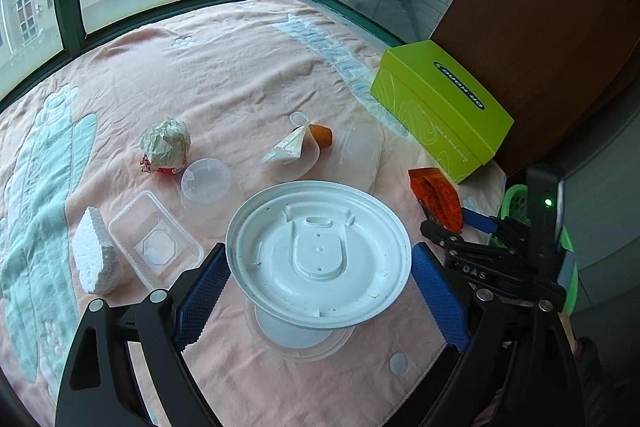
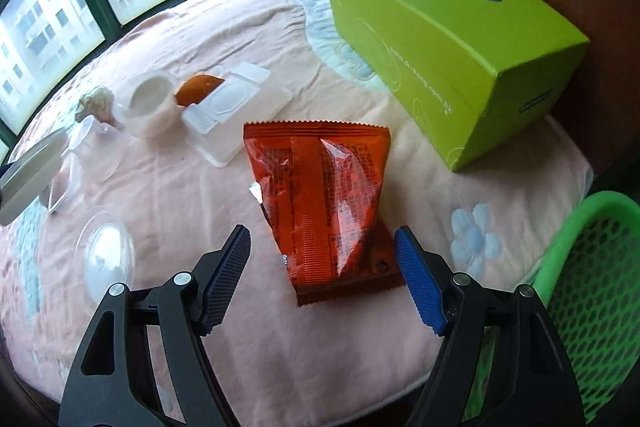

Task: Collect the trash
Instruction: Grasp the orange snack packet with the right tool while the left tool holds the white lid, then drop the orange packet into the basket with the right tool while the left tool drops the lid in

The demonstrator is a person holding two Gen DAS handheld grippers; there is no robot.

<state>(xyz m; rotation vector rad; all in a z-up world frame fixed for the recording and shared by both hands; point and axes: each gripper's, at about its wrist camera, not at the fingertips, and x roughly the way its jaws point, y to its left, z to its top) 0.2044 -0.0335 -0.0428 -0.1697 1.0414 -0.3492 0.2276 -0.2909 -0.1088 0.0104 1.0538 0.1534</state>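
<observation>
My left gripper (image 1: 320, 267) is shut on a white round plastic lid (image 1: 320, 251) and holds it above the pink cloth (image 1: 224, 75). A clear round lid (image 1: 296, 339) lies under it. My right gripper (image 2: 322, 259) is open, its blue pads either side of the near end of an orange snack wrapper (image 2: 324, 195) that lies flat on the cloth; the wrapper also shows in the left wrist view (image 1: 438, 195). The right gripper (image 1: 460, 223) shows in the left wrist view too. A green mesh basket (image 2: 592, 287) stands off the table's right edge.
A lime-green box (image 1: 440, 107) sits at the far right. On the cloth lie a crumpled paper ball (image 1: 166, 143), a clear cup (image 1: 206, 183), a clear tray (image 1: 156, 243), a white foam block (image 1: 96, 255), a cone-shaped wrapper (image 1: 288, 147) and an orange piece (image 1: 322, 135).
</observation>
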